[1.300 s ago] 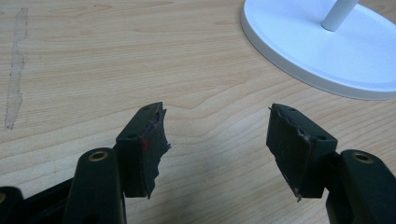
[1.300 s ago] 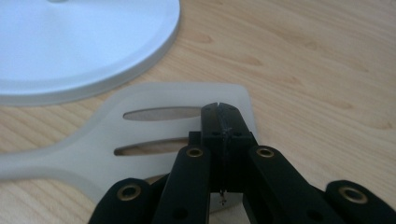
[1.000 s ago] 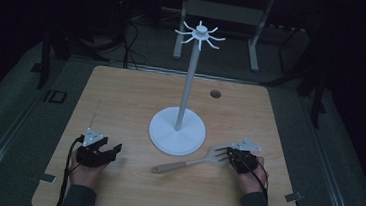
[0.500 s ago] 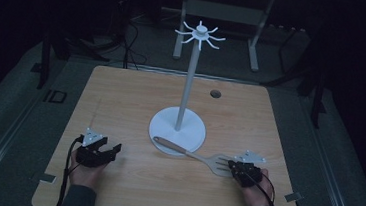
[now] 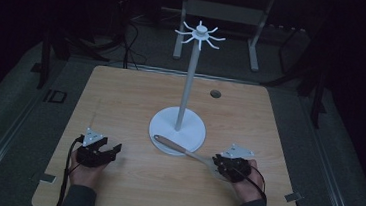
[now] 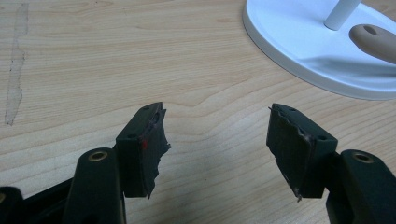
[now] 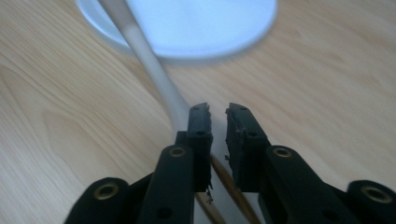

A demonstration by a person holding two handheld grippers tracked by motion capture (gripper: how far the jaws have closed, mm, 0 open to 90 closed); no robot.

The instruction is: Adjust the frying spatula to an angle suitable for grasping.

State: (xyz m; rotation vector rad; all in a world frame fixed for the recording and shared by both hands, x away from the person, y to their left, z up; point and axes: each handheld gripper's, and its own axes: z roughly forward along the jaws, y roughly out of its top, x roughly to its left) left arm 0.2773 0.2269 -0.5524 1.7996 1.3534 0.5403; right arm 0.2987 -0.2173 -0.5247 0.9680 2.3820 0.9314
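Table (image 5: 135, 104) of pale wood carries your white hook stand (image 5: 177, 130), round base near the middle.
Spatula (image 5: 187, 151) (wooden handle resting on that base) slants toward your right gripper (image 5: 221, 162), whose jaws are nearly closed around its slotted head. Your left gripper (image 5: 112, 148) rests well apart, jaws spread wide over bare wood.

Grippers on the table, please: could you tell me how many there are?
2. The left gripper rests near the front left of the table, jaws open. The right gripper sits front right, closed on the spatula.
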